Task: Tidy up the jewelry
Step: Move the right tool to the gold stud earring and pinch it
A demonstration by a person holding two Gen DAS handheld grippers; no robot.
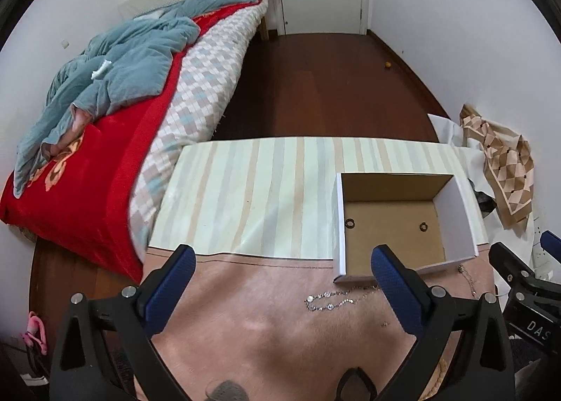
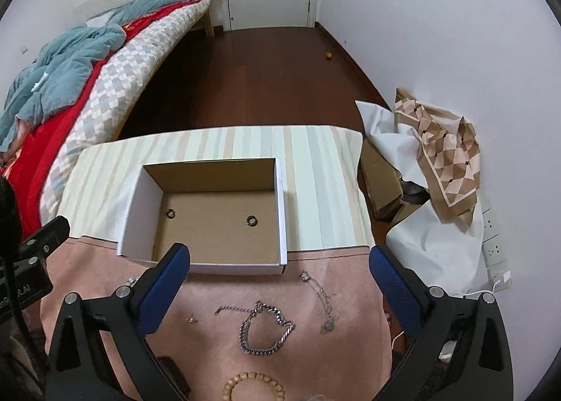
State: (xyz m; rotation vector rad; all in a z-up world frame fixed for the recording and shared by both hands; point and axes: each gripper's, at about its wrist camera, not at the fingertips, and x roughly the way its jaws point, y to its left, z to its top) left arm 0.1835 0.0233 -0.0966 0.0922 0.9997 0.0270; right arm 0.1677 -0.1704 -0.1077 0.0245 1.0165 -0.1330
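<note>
Nearest the right-hand camera, a wooden bead bracelet (image 2: 254,385) lies at the bottom edge of the pink cloth (image 2: 343,359). Just beyond it sits a heavy silver chain bracelet (image 2: 266,329), with a thin chain (image 2: 320,299) to its right and a tiny gold piece (image 2: 191,320) to its left. Right gripper (image 2: 278,260) hangs above these pieces, jaws wide apart, holding nothing. Left gripper (image 1: 282,262) likewise has its jaws spread and empty; a sparkly silver necklace (image 1: 333,301) lies on the cloth between its fingers, near the right one. An open cardboard box (image 2: 284,211) stands across the seam where the pink cloth meets the striped cloth (image 2: 315,155). Two small dark rings (image 2: 171,213) (image 2: 251,220) rest on the box floor, well apart. Bed (image 1: 105,141) with red and blue bedding runs along the left wall.
</note>
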